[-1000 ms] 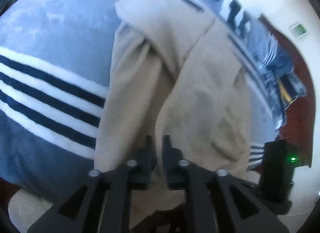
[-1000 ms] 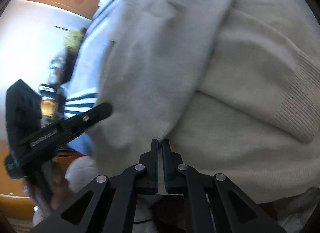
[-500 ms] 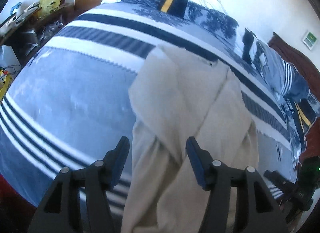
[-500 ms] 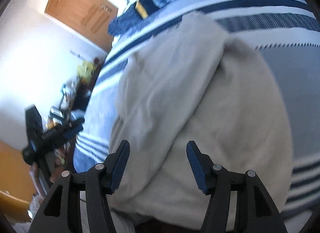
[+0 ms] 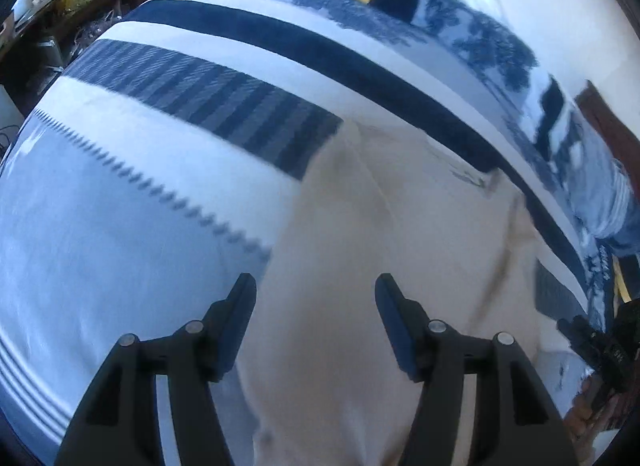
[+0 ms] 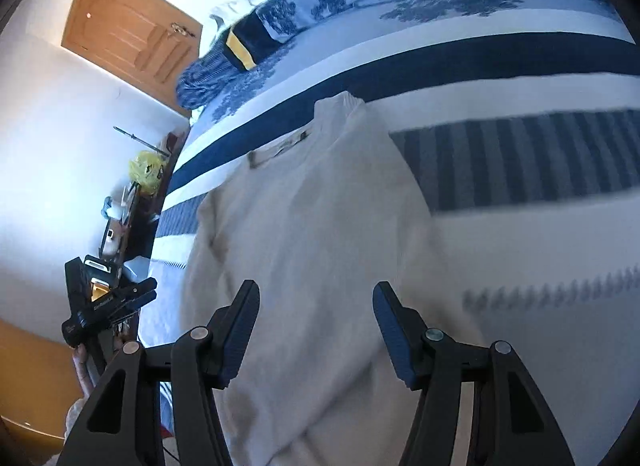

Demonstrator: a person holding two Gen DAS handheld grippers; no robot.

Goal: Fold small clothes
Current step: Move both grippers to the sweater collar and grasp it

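The cream knitted sweater [image 6: 320, 234] lies on the blue-and-white striped bedspread [image 5: 132, 201], drawn into a long narrow shape with its neckline [image 6: 280, 147] toward the far end, so the lengthwise folding looks done and at least a crosswise fold seems left. The left gripper [image 5: 316, 318] and the right gripper [image 6: 316, 322] both hang above its near end with jaws spread wide, holding nothing. Motion blur smears the cloth, so I can't be sure how neatly the sleeves are tucked in.
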